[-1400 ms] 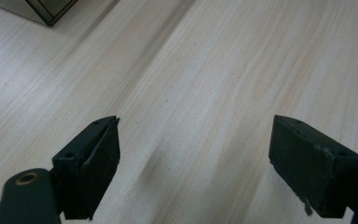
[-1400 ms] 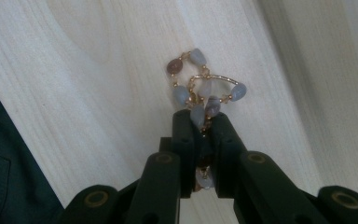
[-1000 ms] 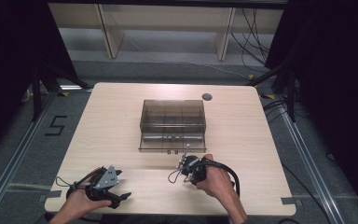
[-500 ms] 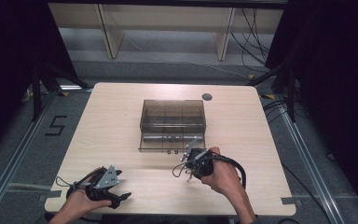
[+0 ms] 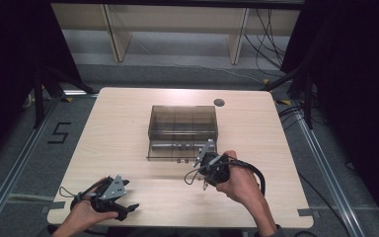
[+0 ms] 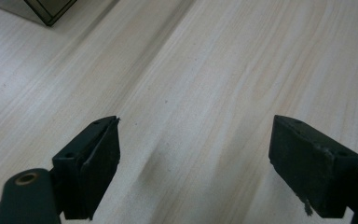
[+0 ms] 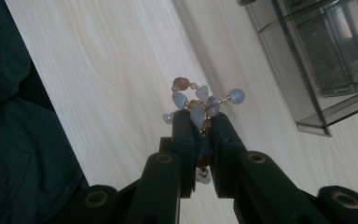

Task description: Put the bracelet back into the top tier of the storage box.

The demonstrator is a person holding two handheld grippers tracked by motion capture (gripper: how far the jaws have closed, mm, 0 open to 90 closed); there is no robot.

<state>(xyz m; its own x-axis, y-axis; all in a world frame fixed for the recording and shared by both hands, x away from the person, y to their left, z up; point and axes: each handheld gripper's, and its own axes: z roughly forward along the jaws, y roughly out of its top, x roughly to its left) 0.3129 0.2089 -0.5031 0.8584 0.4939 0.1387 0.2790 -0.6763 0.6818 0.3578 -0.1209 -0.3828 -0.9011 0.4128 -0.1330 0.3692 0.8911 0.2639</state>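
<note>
We hold a small beaded piece [image 7: 200,105], maybe a bracelet or a charm string, with pale blue and brown beads on gold links. The right gripper [image 7: 200,122] has its jaws clamped on it, and most beads stick out above the tips while a few hang below between the jaws. In the high view this gripper [image 5: 206,174] is above the table [image 5: 128,128], just in front of the smoky transparent organizer box [image 5: 182,129], whose front tray part is near to the tips.

We judge the step is to carry the beads to one compartment of the box. To do it well, we should keep the grip firm, because the piece is loose and only a small part is pinched. We should move slowly so the free beads do not swing and catch on the box wall. We cannot tell well from these views which compartment is free, so we should look before lowering.

The left gripper [image 5: 112,196] rests near the table's front left corner, its jaws wide apart over bare wood and holding nothing. It can steady the box if it slides.
</note>
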